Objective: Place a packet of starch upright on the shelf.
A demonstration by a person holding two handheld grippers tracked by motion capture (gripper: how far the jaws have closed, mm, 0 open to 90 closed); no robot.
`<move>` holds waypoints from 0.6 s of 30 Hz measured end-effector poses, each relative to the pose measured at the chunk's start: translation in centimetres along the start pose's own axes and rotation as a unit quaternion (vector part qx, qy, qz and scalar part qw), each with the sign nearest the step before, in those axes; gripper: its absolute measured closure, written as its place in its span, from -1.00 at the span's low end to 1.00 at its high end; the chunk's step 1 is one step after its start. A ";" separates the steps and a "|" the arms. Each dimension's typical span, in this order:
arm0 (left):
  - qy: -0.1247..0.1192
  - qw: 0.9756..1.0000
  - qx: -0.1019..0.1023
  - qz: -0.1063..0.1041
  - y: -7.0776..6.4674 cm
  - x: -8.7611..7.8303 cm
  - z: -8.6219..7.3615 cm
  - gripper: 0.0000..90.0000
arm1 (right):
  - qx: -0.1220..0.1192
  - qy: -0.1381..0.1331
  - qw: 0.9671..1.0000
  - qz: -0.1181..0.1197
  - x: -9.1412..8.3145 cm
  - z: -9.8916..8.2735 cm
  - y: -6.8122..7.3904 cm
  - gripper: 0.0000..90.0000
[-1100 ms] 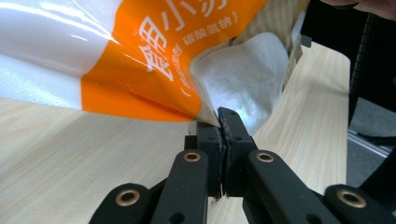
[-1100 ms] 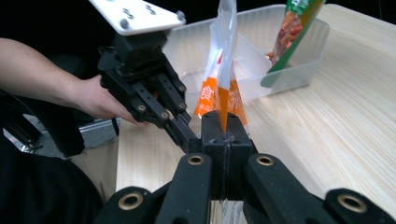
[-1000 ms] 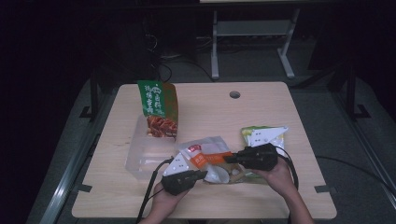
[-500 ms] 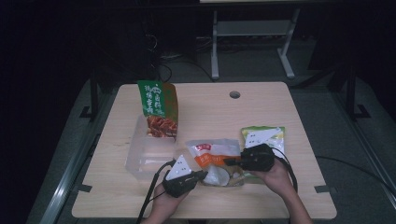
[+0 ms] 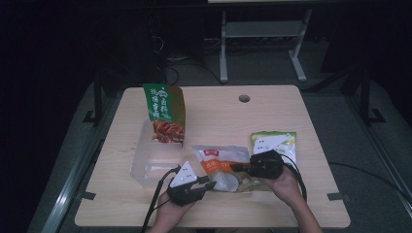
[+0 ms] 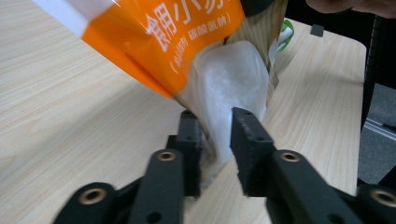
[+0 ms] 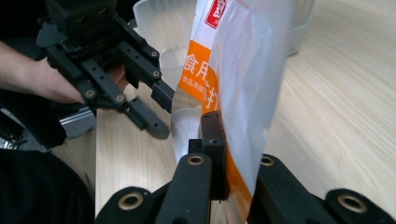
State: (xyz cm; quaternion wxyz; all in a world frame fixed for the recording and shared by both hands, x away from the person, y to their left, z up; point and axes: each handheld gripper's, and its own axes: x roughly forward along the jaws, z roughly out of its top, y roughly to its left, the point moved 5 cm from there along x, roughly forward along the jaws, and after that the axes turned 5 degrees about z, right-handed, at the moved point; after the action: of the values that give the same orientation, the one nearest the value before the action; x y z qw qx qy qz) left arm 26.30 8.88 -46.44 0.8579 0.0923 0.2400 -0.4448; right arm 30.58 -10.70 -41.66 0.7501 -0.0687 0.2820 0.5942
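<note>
The orange-and-white plastic snack pouch (image 6: 173,42) carries large white Chinese characters on its orange band, with a smaller bracketed line beneath, too skewed to make out fully. Its top has a small red logo patch (image 7: 215,14). The upright green foil bag (image 5: 163,110) bears white Chinese characters, too small to read.

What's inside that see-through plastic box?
The clear plastic box looks empty where its floor shows. Its back end is hidden: the green and red snack bag stands there, so whether the bag sits in the box or behind it stays unclear.
</note>
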 end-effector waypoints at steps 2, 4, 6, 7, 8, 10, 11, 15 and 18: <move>0.003 1.000 0.004 0.003 0.0 -0.2 0.0 0.46 | 0.001 -0.004 1.000 -0.005 -0.1 0.1 0.0 0.99; 0.004 1.000 0.006 0.008 0.0 -0.4 -0.1 0.38 | 0.004 -0.012 1.000 -0.010 -0.3 0.2 -0.1 0.99; 0.005 1.000 0.006 0.006 0.0 -0.6 -0.1 0.34 | 0.005 -0.016 1.000 -0.016 -0.5 0.3 -0.3 1.00; 0.003 1.000 0.004 0.005 0.0 -0.7 -0.1 0.33 | 0.007 -0.019 1.000 -0.019 -0.5 0.3 -0.3 1.00; 0.003 1.000 0.004 0.004 -0.1 -0.8 -0.1 0.31 | 0.010 -0.022 0.999 -0.022 -0.6 0.4 -0.3 1.00; 0.004 1.000 0.010 0.005 -0.1 -0.9 -0.1 0.29 | 0.011 -0.025 0.999 -0.028 -0.8 0.5 -0.4 1.00; 0.005 1.000 0.010 0.004 -0.2 -1.0 -0.2 0.27 | 0.012 -0.027 0.999 -0.031 -0.8 0.5 -0.4 1.00; 0.004 1.000 0.017 0.000 -0.5 -1.2 -0.2 0.24 | 0.014 -0.032 0.999 -0.037 -1.1 0.7 -0.6 1.00; 0.006 1.000 0.022 0.000 -0.6 -1.3 -0.3 0.22 | 0.016 -0.034 0.998 -0.040 -1.2 0.9 -0.7 1.00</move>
State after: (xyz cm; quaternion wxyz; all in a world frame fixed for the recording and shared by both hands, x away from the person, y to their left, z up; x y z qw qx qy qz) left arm 25.05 9.54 -45.98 0.8545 0.1140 0.2349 -0.4491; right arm 31.35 -11.53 -40.41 0.7834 -0.0473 0.2629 0.5612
